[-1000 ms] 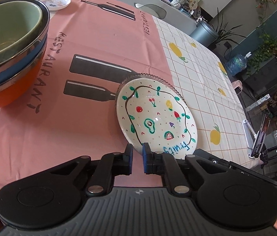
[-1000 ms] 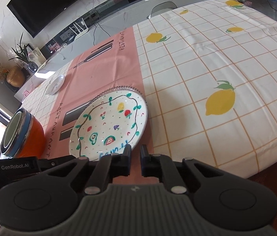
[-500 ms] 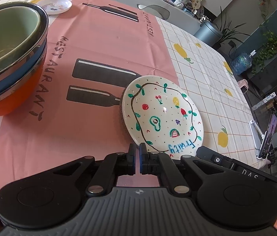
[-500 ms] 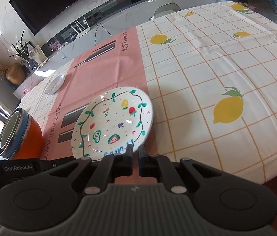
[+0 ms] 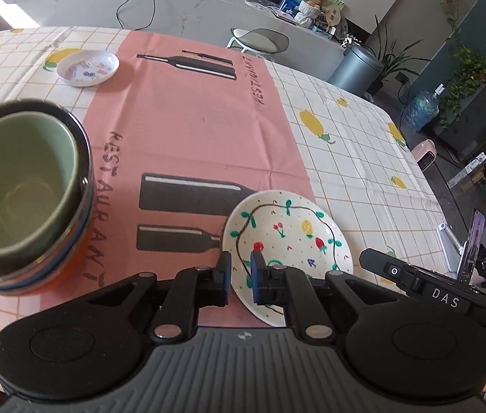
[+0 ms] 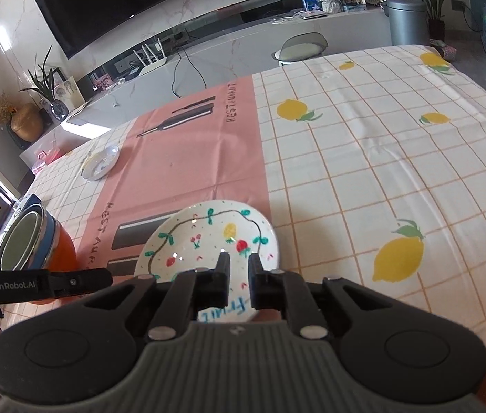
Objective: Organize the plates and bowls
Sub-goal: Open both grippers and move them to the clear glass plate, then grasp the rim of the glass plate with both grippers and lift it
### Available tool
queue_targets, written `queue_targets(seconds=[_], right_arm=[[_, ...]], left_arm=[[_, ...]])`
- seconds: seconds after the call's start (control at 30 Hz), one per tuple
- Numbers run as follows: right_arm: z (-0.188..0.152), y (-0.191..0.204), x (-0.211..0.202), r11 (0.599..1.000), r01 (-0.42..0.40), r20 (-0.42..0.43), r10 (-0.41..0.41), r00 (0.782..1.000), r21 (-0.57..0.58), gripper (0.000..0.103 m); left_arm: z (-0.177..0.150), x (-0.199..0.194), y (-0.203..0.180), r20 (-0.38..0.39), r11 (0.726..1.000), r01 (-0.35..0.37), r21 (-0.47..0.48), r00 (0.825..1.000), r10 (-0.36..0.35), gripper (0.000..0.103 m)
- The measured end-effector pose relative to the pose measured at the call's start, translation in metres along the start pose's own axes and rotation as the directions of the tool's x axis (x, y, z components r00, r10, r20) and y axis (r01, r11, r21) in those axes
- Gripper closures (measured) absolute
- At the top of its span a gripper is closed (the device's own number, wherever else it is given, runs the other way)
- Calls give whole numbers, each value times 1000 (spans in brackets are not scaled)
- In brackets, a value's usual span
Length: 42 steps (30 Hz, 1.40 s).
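A white plate painted with fruit (image 5: 291, 237) (image 6: 208, 237) is near the table's front edge, apparently raised and tilted. My left gripper (image 5: 241, 268) has its fingers either side of the plate's left rim with a small gap. My right gripper (image 6: 237, 268) straddles the plate's near rim the same way. Whether either one is clamped on the rim is unclear. A stack of bowls (image 5: 26, 192) (image 6: 36, 241), green inside dark, blue and orange ones, stands at the left. A small white dish (image 5: 88, 68) (image 6: 101, 162) lies at the far left.
The table (image 5: 363, 158) (image 6: 380, 158) has a lemon-check cloth with a pink "RESTAURANT" runner. The table's right and near edges are close. A chair (image 5: 260, 39), a grey bin (image 5: 356, 69) and a counter stand beyond the far edge.
Both grippers moved forward onto the plate's rim and their jaws now stand a little wider apart. The plate looks lifted and tilted off the cloth. The bowls have not moved.
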State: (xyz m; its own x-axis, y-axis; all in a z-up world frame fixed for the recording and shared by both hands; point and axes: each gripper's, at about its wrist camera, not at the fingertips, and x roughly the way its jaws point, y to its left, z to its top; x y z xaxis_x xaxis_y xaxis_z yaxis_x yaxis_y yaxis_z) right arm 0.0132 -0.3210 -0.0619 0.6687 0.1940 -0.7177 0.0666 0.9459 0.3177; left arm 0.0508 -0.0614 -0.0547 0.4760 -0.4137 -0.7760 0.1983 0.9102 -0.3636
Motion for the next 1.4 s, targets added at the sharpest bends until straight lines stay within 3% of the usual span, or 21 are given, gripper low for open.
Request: queue_targets(seconds=[0.1,0.4,0.6,0.87,1.07,1.2,1.4], right_arm=[[16,16,6,999,-18,8,18,1000,-44,84],[66,69,41,986,-94,-23,91,996,-142,83],[100,99,75,976,-142,-51,135,990,-166,75],[139,132,134,969,-214,-96,203,974,-123,74],[156,158,193,946,-321,-155,310,938,-50,74],[162,170,235,945,-326,-207,319,925,-1,74],[164,179,281,950,-309,-258,312,914,52,79]], left_arm=[[19,-7,4,6,1000,-17,-2,1000,17,91],[93,-28,21,-14,998,-11,63,1000,12,85],[143,-37,51,36,990,-76,122,997,72,81],[200,-12,136,38,997,-79,10,996,79,73],[208,35,194,23,995,-74,-70,997,76,73],[204,60,220,13,988,-36,-148,999,38,73],[202,81,240,9,979,-36,-200,999,39,73]])
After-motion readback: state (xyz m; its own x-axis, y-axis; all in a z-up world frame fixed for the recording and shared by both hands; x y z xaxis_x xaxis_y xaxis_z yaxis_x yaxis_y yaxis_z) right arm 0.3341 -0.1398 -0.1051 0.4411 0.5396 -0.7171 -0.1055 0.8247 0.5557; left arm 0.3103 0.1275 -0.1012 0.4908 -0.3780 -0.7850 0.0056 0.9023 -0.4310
